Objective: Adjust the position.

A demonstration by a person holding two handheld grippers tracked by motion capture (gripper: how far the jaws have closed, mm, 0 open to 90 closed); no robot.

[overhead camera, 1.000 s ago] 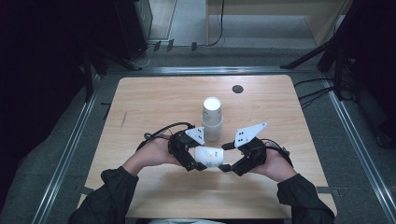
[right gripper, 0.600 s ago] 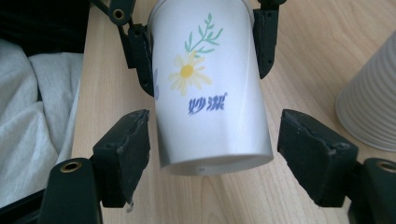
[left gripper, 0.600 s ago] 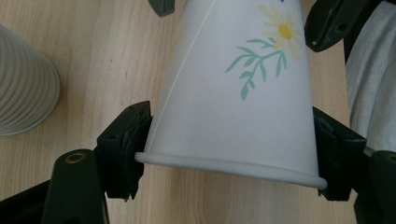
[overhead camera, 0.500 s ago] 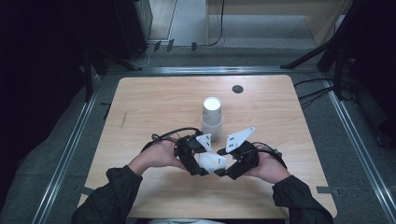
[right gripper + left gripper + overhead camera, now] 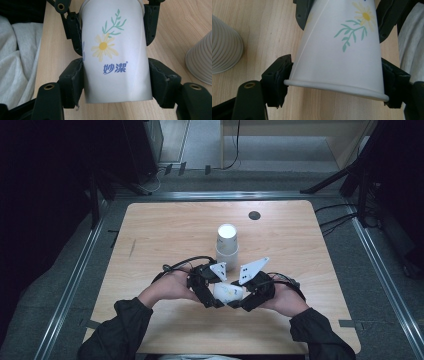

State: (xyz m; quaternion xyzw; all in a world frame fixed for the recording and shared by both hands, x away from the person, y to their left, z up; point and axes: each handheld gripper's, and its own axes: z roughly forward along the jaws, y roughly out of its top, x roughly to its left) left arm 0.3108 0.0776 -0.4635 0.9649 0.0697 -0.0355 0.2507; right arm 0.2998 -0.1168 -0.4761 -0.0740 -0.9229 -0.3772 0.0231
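A white paper cup point(image 5: 229, 292) printed with a daisy lies sideways in the air just above the table, held from both ends. My left gripper point(image 5: 212, 291) is shut on its rim end. In the left gripper view the cup point(image 5: 339, 50) sits between the jaws of that gripper point(image 5: 335, 83). My right gripper point(image 5: 246, 296) is shut on the base end. In the right gripper view the cup point(image 5: 115, 52) carries blue lettering and fills the gap of that gripper point(image 5: 117, 83).
A stack of ribbed white cups point(image 5: 227, 241) stands upside down just beyond the hands, mid-table. It also appears as the ribbed stack point(image 5: 224, 47) and the ribbed stack point(image 5: 201, 60). A small black disc point(image 5: 254, 215) lies near the wooden table's far edge point(image 5: 220, 203).
Both hands have drawn slightly toward the table's near edge and closer together, still holding the cup between them. The cup stack has not moved.
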